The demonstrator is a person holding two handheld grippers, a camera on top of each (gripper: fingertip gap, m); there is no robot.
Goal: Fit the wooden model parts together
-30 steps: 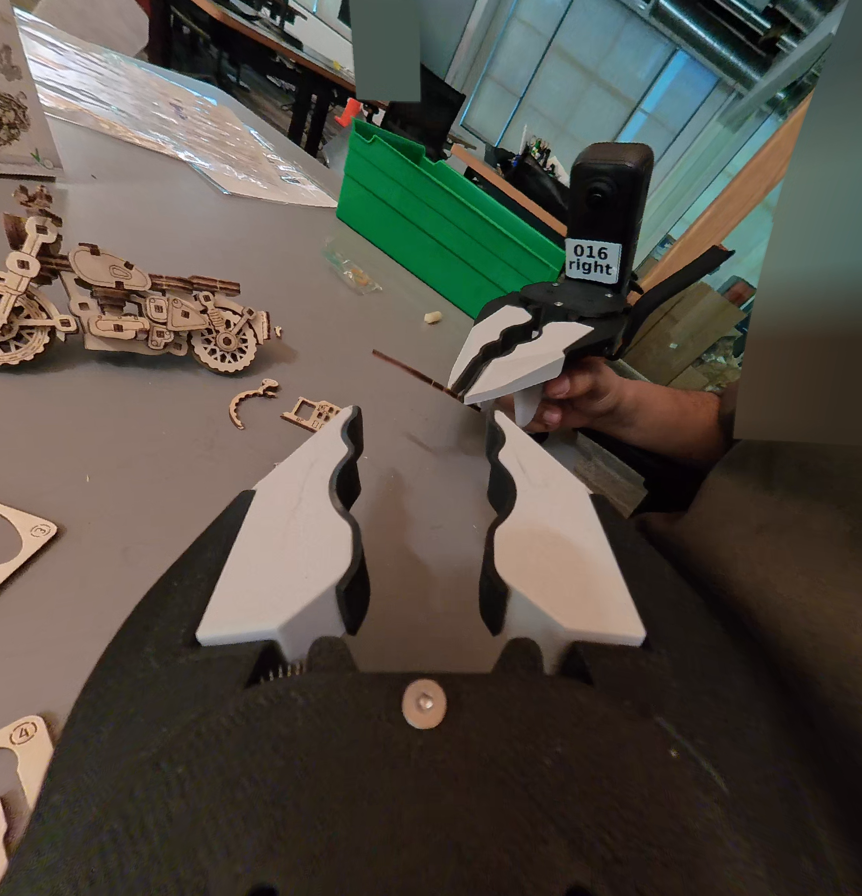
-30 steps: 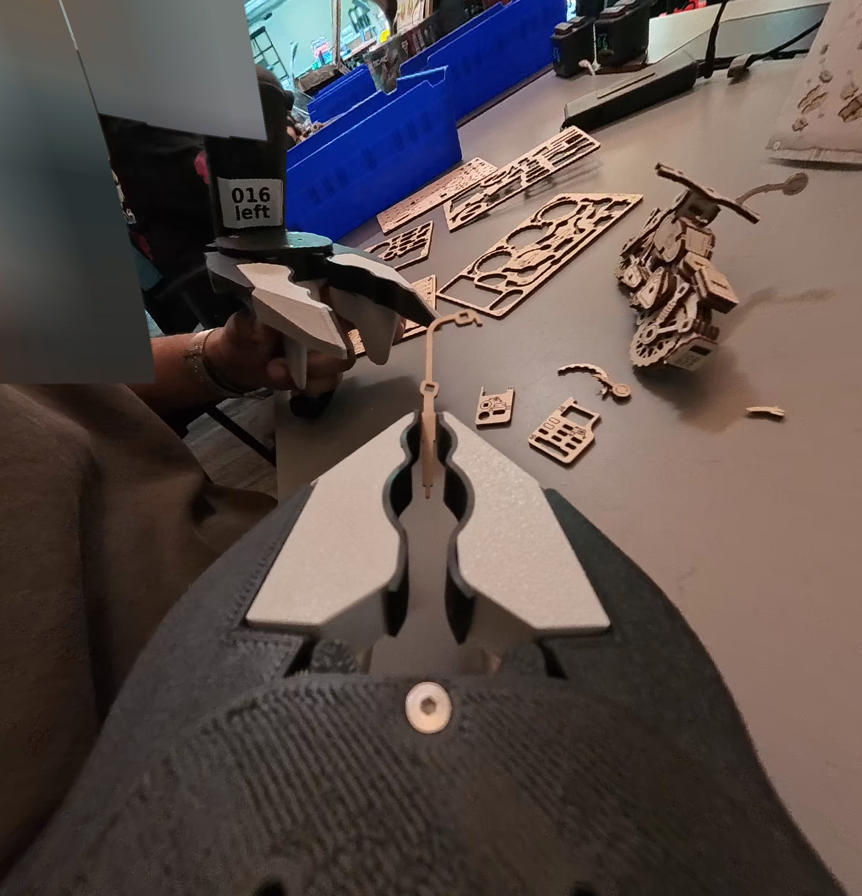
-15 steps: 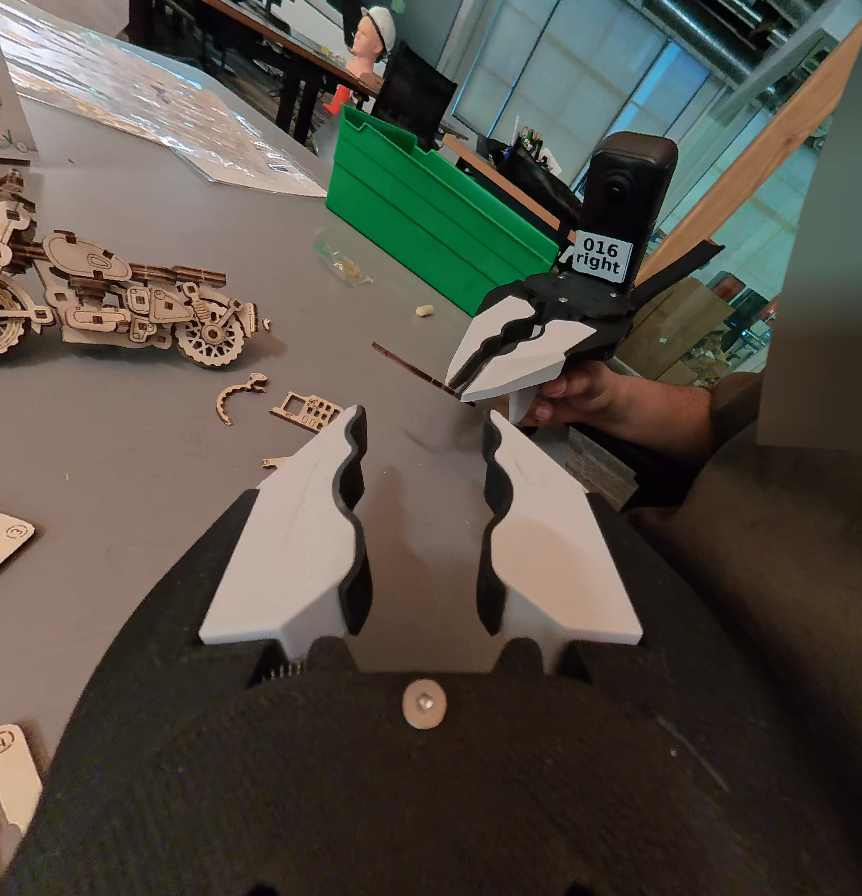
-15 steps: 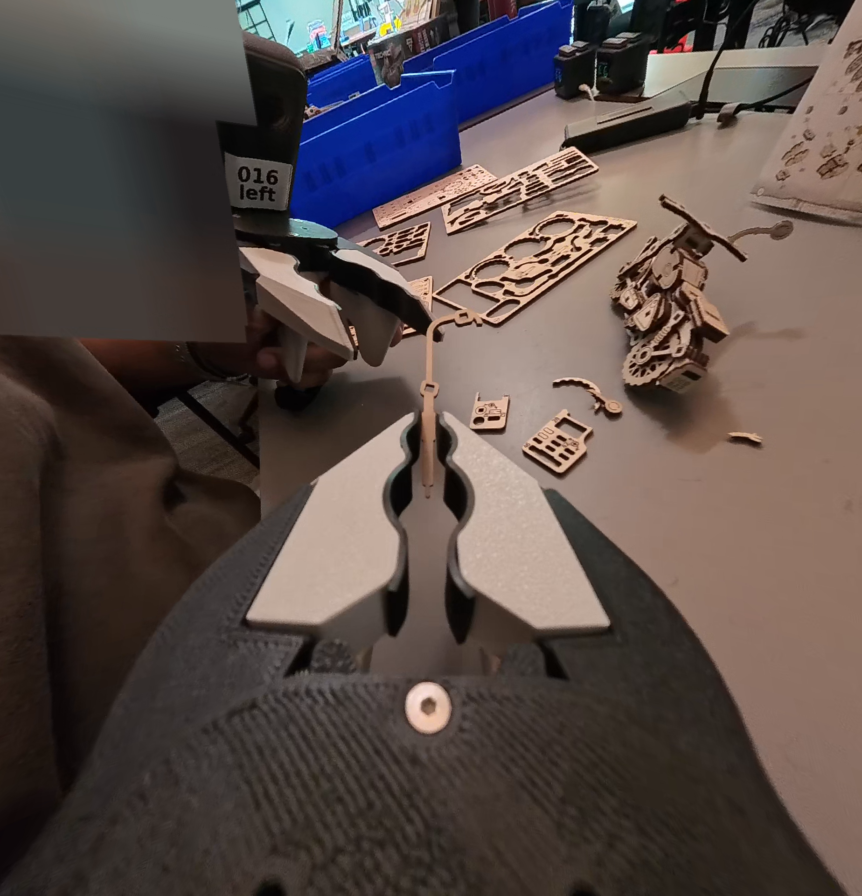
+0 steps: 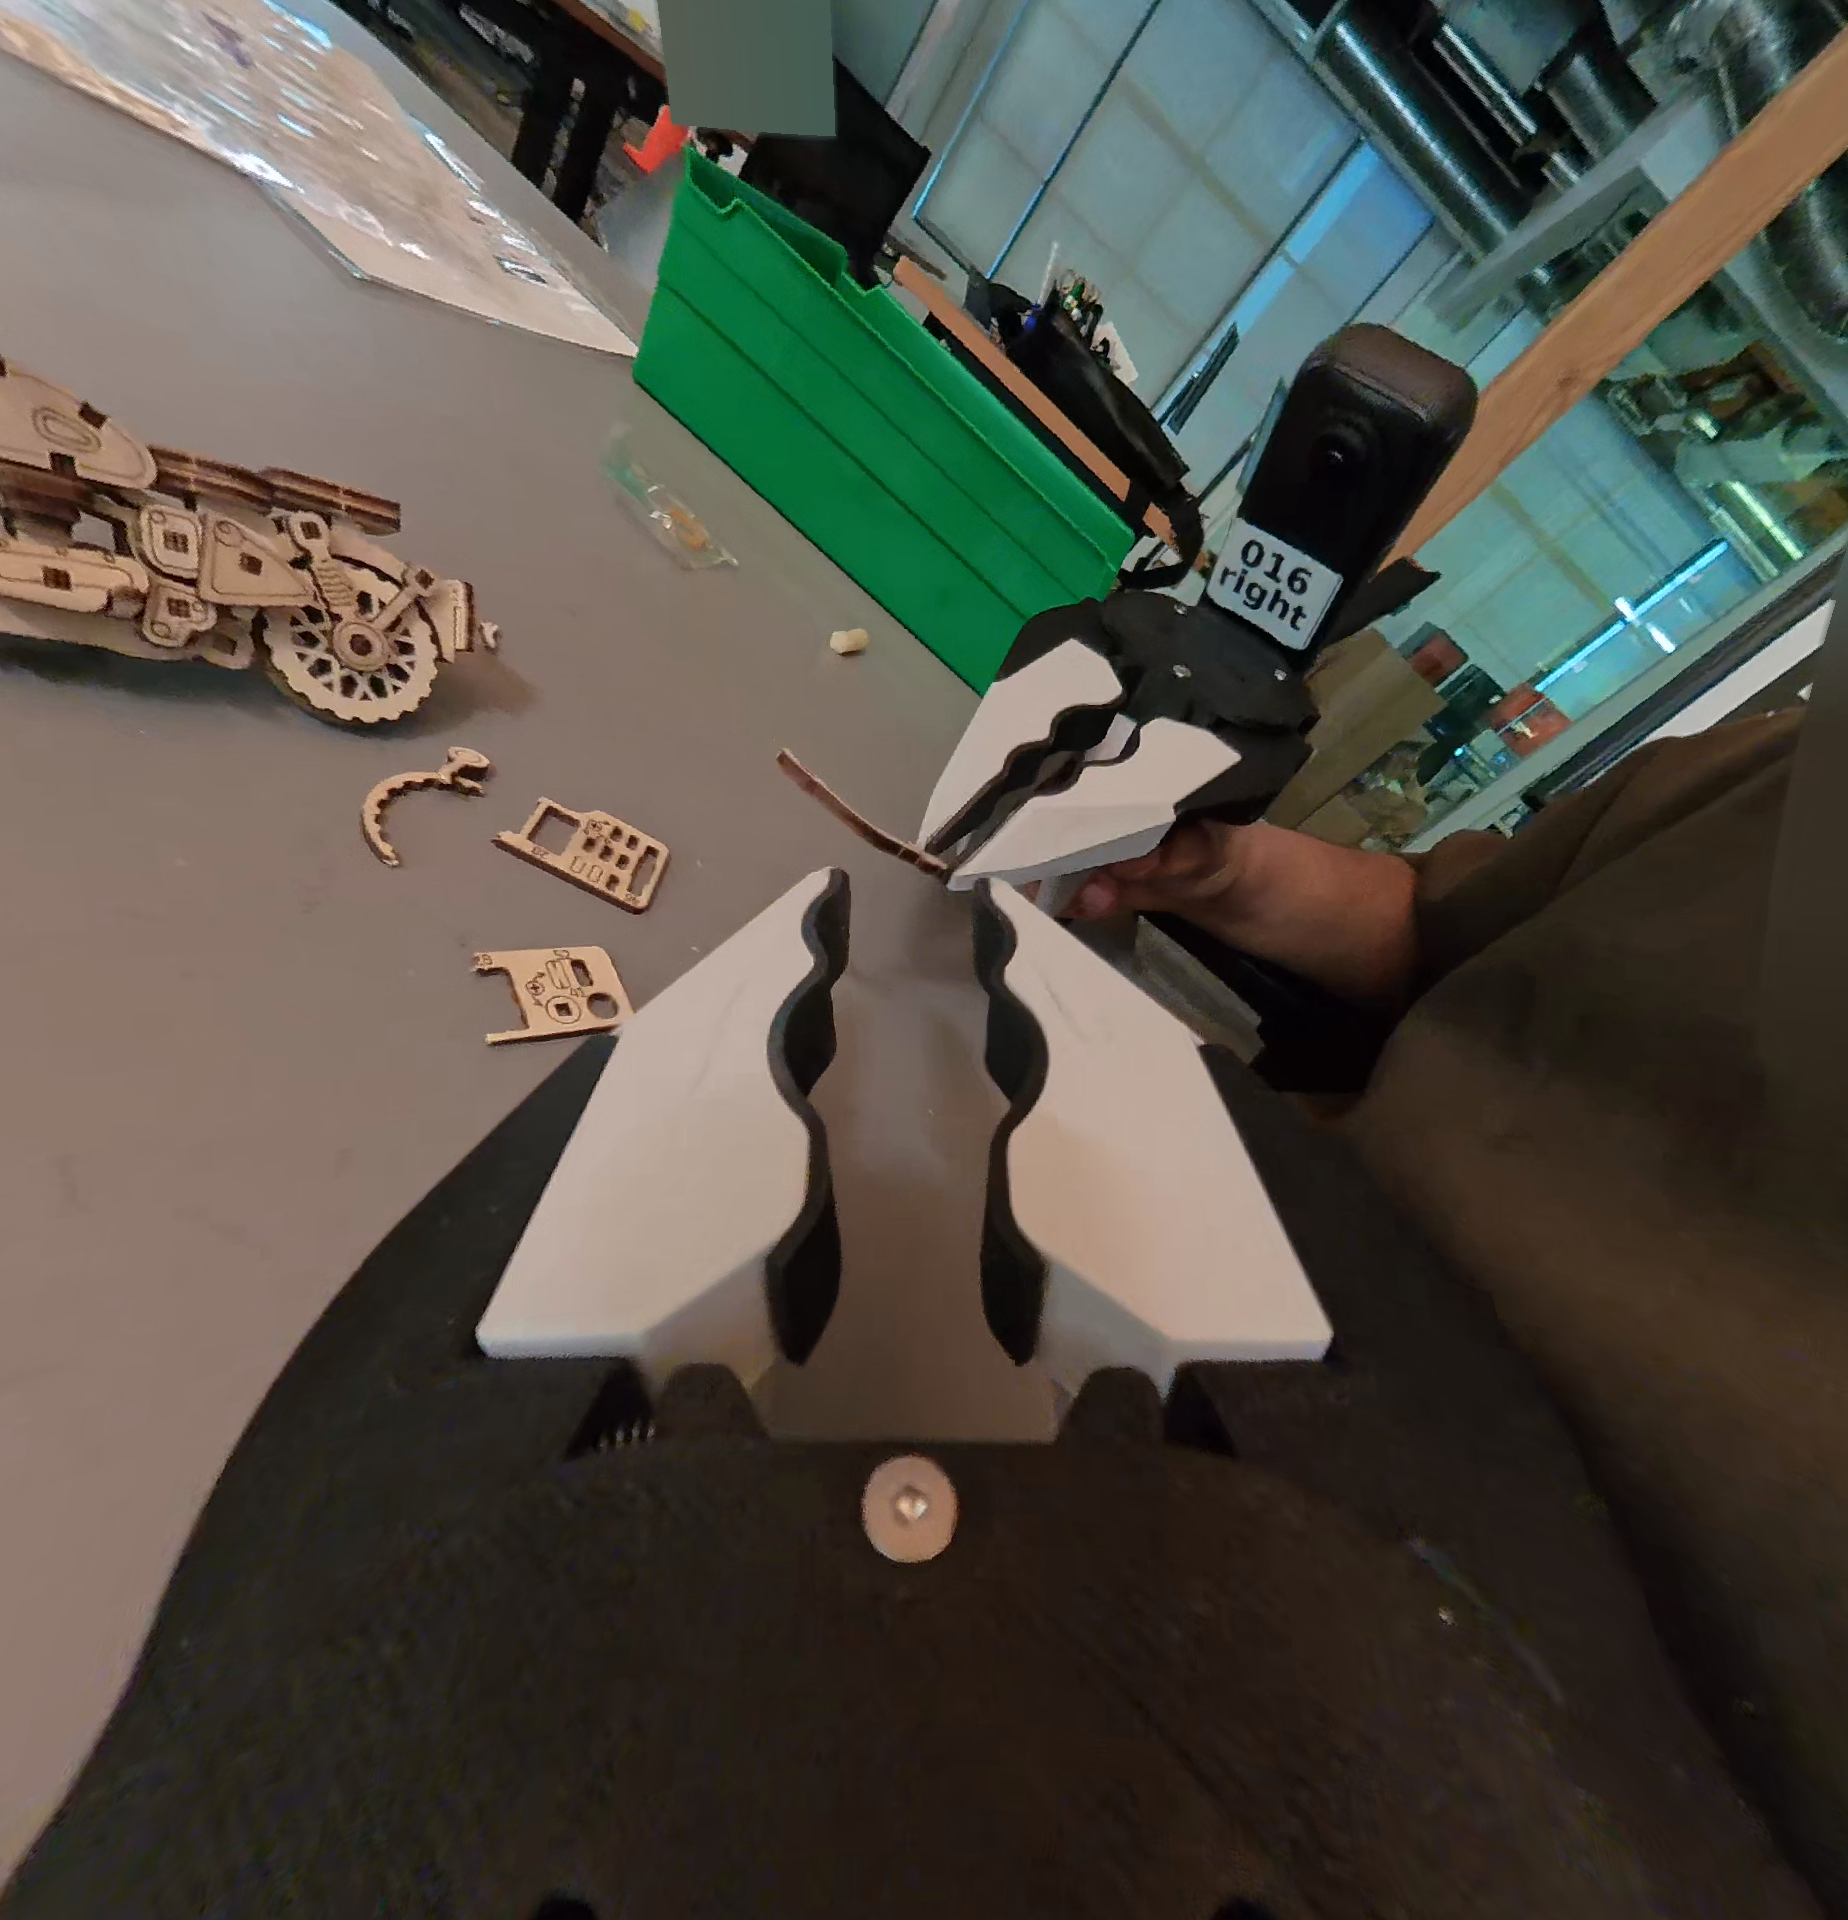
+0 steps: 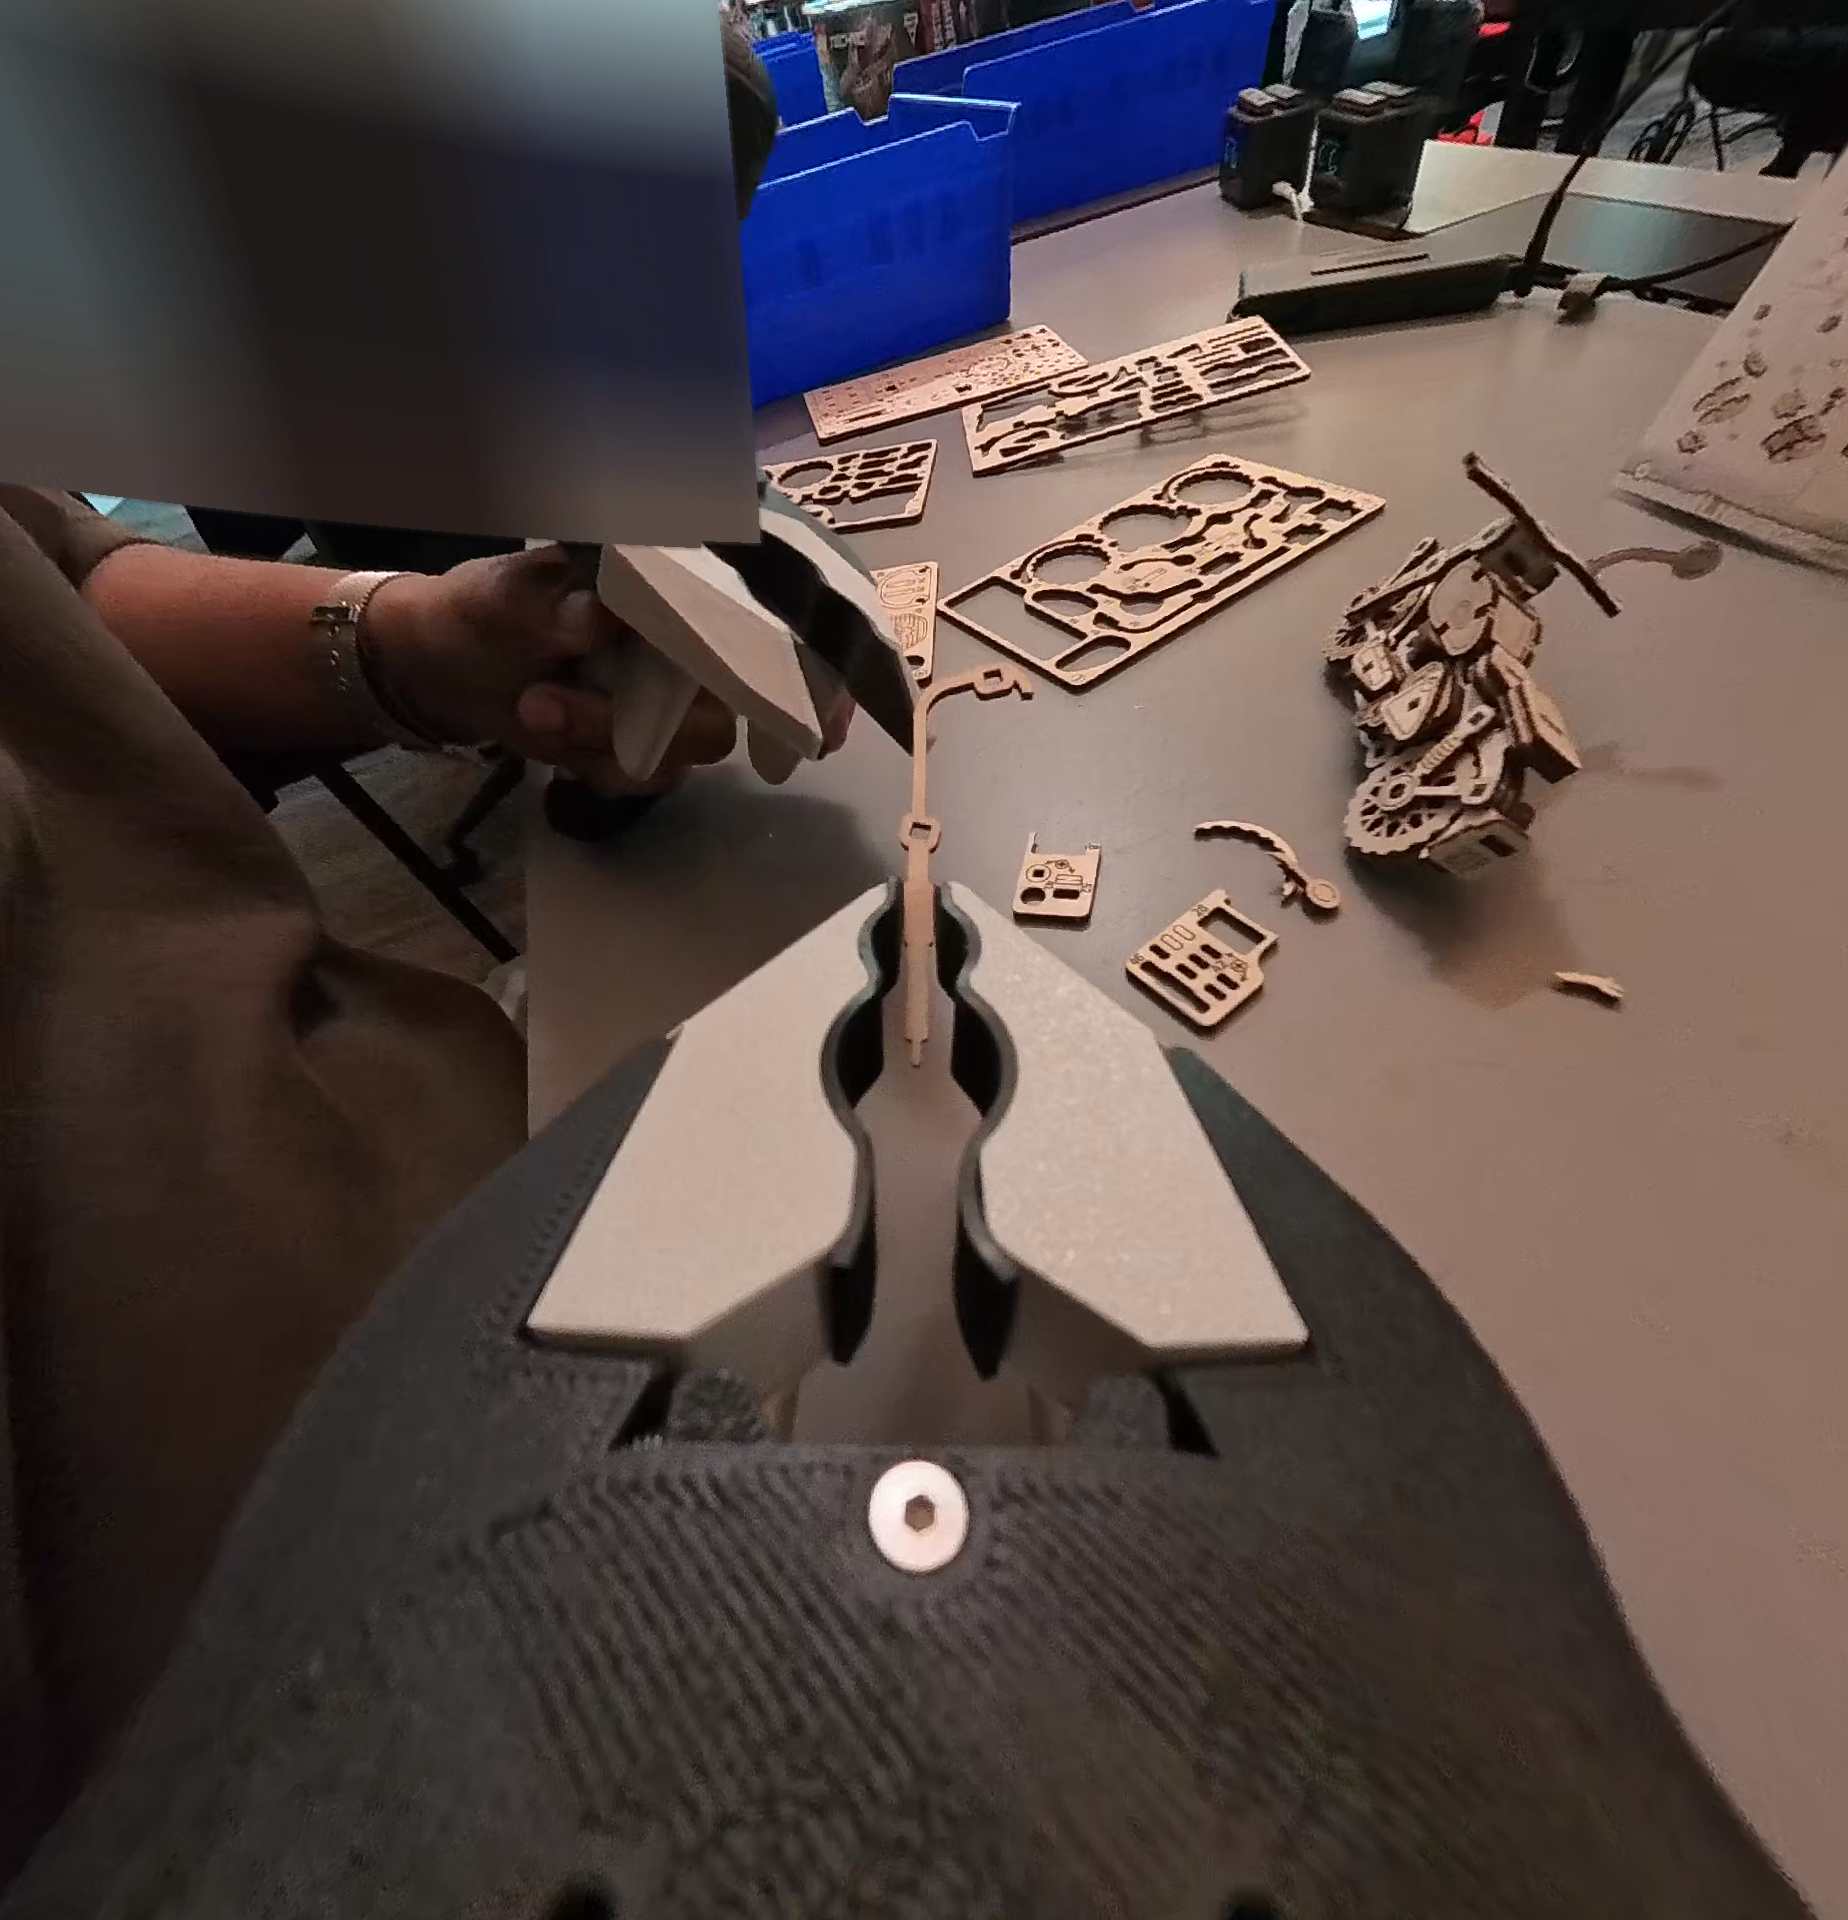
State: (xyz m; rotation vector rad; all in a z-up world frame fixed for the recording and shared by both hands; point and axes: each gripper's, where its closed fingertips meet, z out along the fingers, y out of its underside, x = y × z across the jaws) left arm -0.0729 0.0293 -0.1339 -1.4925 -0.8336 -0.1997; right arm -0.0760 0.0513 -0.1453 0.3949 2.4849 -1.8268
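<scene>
My right gripper [image 6: 917, 891] is shut on a thin wooden strip [image 6: 915, 935] with a hooked far end, held above the table. It also shows in the left wrist view [image 5: 946, 868], with the strip [image 5: 858, 821] sticking out to the left. My left gripper [image 5: 909, 896] is open and empty, its tips just short of that strip. In the right wrist view it [image 6: 826, 717] sits beside the strip's far end, partly hidden. The part-built wooden motorcycle [image 5: 224, 582] [image 6: 1450, 717] stands on the grey table. A curved toothed piece [image 5: 411, 800], a grid piece [image 5: 587, 852] and a small plate [image 5: 556, 992] lie loose.
A green bin [image 5: 868, 436] stands at the table's far edge, with blue bins [image 6: 889, 239] on the other side. Punched wooden sheets [image 6: 1159, 561] lie behind the left gripper. A small plastic bag [image 5: 671, 514] and printed sheets [image 5: 380, 197] lie farther off. The person's arms are at the near table edge. The tips of both grippers are at nearly the same place. Between my left fingertips and the small plate [image 5: 556, 992] there is roughly 7 centimeters. My right wrist view [image 6: 1049, 870] looks at it from another angle. The grid piece [image 5: 587, 852] is about 9 centimeters from both grippers' fingertips. Seen from the right wrist view [image 6: 1199, 951] as well. It is some 12 centimeters from my left tips to the part-built wooden motorcycle [image 6: 1450, 717]. Seen from the left wrist view [image 5: 303, 543] as well.
My left gripper has moved closer to the strip and its jaws have narrowed but stay apart. My right gripper still holds the strip.
</scene>
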